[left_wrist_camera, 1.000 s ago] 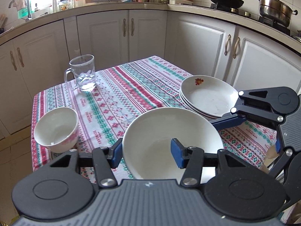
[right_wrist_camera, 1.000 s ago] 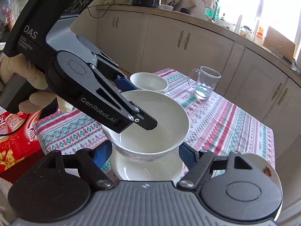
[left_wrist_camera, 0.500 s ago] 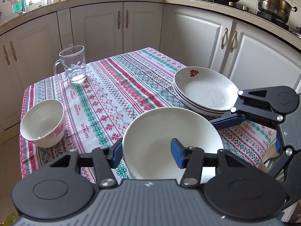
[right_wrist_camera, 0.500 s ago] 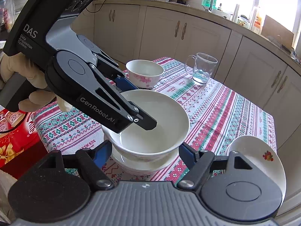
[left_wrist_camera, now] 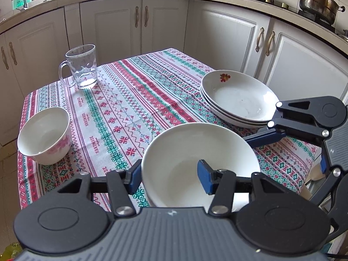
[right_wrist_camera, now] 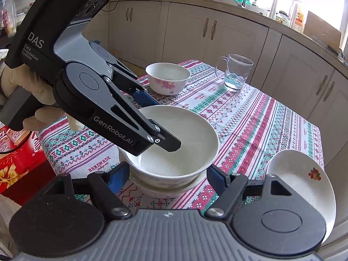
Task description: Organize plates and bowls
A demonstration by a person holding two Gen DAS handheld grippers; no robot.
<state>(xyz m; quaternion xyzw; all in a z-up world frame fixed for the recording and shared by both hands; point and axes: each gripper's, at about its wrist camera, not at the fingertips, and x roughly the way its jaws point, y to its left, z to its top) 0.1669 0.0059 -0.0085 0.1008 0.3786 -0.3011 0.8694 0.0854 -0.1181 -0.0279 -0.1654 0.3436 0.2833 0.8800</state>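
- The left gripper (left_wrist_camera: 169, 178) has its fingers clamped on the rim of a white bowl (left_wrist_camera: 195, 152), one inside, one outside.
- That bowl sits in another bowl (right_wrist_camera: 165, 190) on the surface (left_wrist_camera: 134, 100).
- The right gripper (right_wrist_camera: 167, 174) has its fingers apart, flanking both.
- Stacked plates (left_wrist_camera: 237, 97), a floral bowl (left_wrist_camera: 44, 134) and a glass mug (left_wrist_camera: 81, 68) stand well apart.

Glossy white ceramic bowl (left_wrist_camera: 195, 148) and plates (left_wrist_camera: 237, 97); woven cloth tablecloth (left_wrist_camera: 134, 100) (matt, patterned); clear smooth glass mug (left_wrist_camera: 81, 68).
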